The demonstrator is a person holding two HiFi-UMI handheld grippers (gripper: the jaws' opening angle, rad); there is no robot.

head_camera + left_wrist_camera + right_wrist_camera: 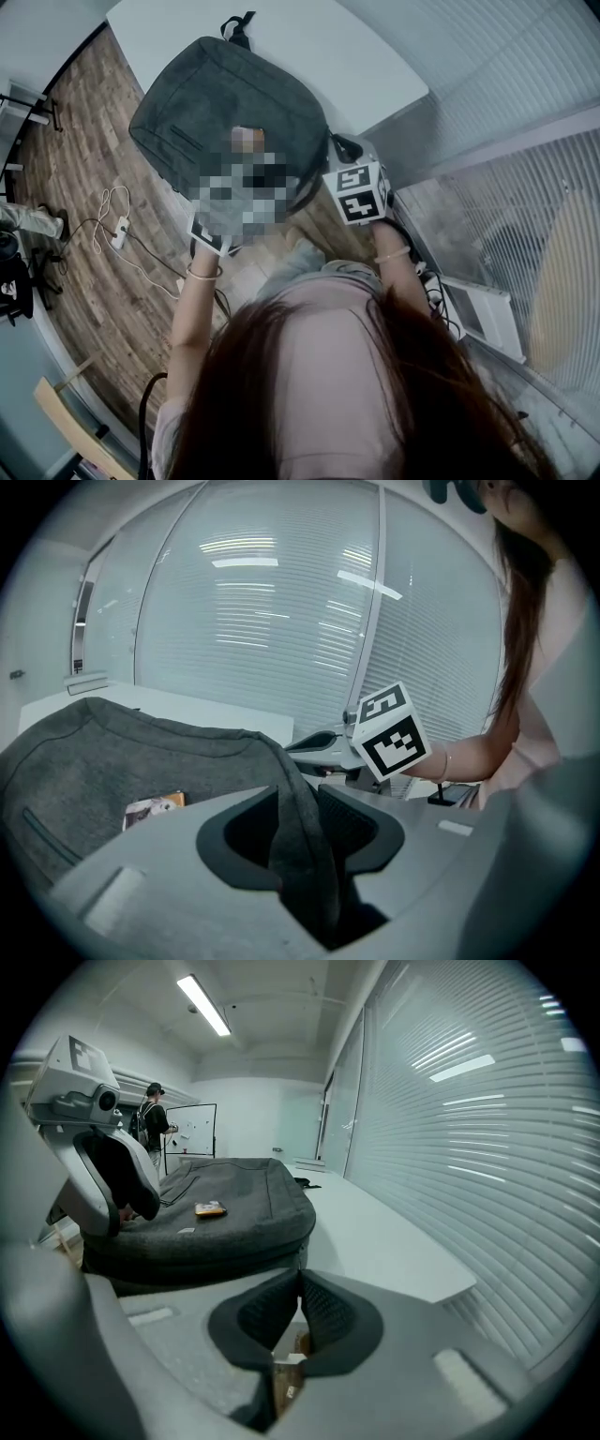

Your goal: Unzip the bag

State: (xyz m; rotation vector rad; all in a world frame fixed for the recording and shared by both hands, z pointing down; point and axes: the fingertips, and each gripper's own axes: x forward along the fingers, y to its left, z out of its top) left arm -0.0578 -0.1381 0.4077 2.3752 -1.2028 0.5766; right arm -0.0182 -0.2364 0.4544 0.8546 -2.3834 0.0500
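A grey backpack lies flat on the white table, with a small orange tag on its top face. My left gripper is at the bag's near edge. A fold of grey fabric runs between its jaws, which stand wide with a dark gap beside the cloth. In the head view a mosaic patch covers most of it. My right gripper is at the bag's near right corner. Its jaws are closed, and the tips meet on a thin zipper pull hanging from the seam.
Window blinds run along the table's right side. A power strip with cables lies on the wooden floor to the left. A person stands far off by a whiteboard. The holder's arms and head fill the lower head view.
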